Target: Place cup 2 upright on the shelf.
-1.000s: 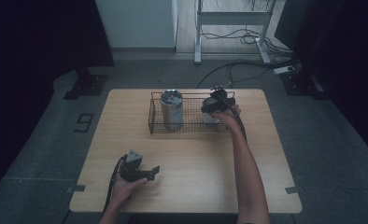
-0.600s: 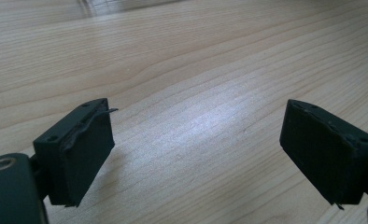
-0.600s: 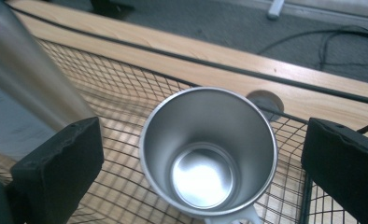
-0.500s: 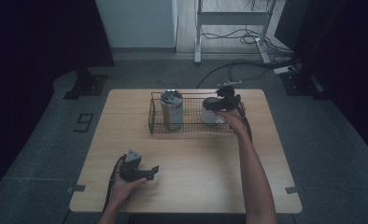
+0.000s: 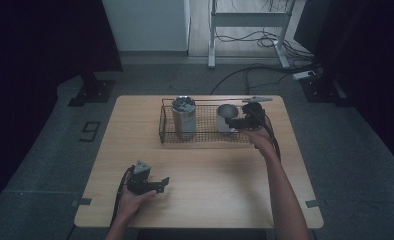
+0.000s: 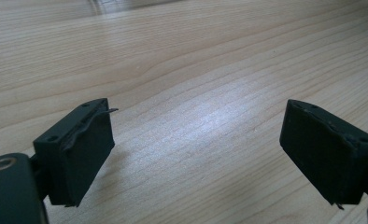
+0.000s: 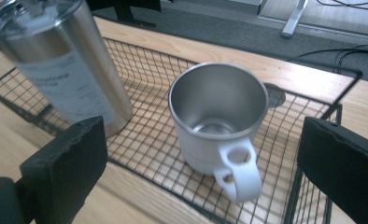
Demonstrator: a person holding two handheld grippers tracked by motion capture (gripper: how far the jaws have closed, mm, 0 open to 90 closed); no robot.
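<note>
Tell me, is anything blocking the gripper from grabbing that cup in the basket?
Nothing visible blocks it. The right gripper is open above the wire basket, and the mug stands upright between its jaws' line, handle toward it. The tumbler stands off to one side.

The high view looks down from far up. The right claw's camera sits close above the basket point(image 7: 308, 121), also seen from high. The left camera hugs the surface point(image 6: 196, 70).

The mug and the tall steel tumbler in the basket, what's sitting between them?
Nothing: in the right gripper view, bare wire mesh of the basket separates the mug from the tumbler.
</note>
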